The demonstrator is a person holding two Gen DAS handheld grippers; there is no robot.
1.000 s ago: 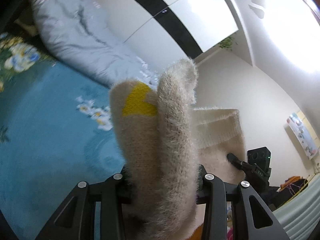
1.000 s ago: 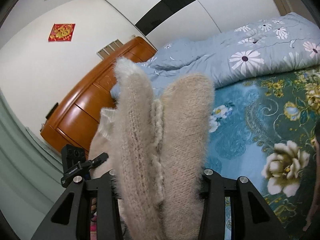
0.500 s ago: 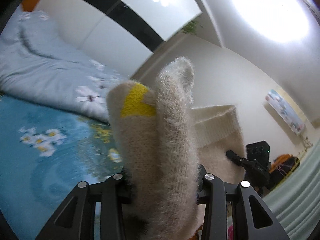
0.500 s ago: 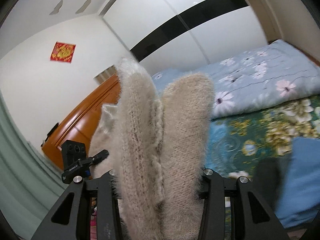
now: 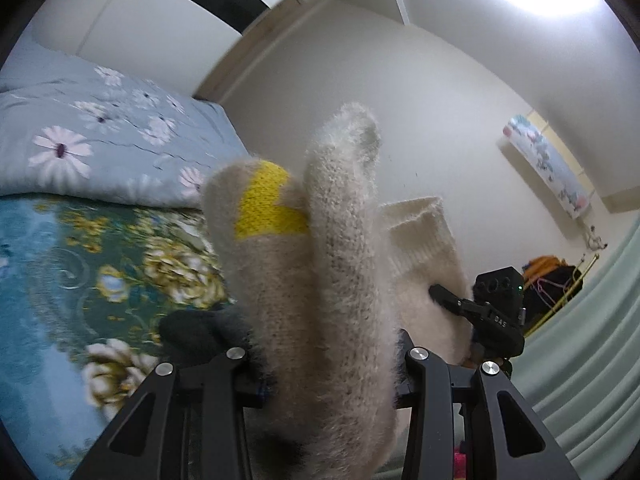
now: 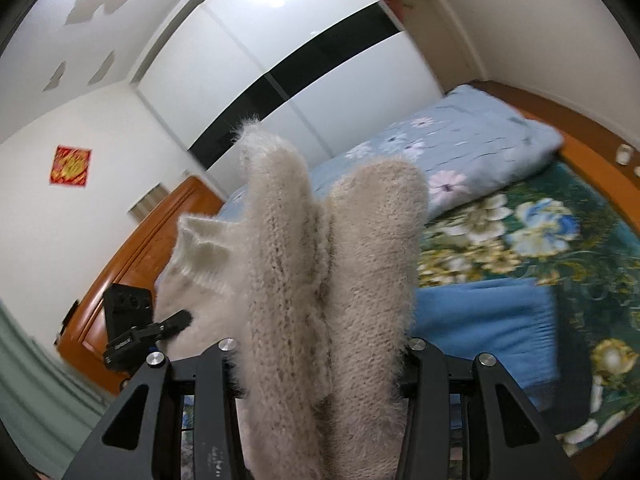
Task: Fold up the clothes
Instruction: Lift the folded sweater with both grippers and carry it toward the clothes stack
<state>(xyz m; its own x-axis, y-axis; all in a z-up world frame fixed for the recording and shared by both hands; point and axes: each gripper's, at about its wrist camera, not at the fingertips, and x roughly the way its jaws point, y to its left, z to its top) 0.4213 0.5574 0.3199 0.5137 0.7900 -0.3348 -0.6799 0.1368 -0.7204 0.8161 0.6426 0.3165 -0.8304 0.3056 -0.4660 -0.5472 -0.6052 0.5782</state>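
Got both ends pinched: left gripper (image 5: 320,360) and right gripper (image 6: 320,360) each clamped on the fuzzy sweater (image 5: 340,260), held over the bed (image 6: 500,248). Actual folding's all left, I reckon.

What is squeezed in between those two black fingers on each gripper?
A fuzzy beige sweater. In the left wrist view its bunched folds fill the left gripper; in the right wrist view they fill the right gripper likewise.
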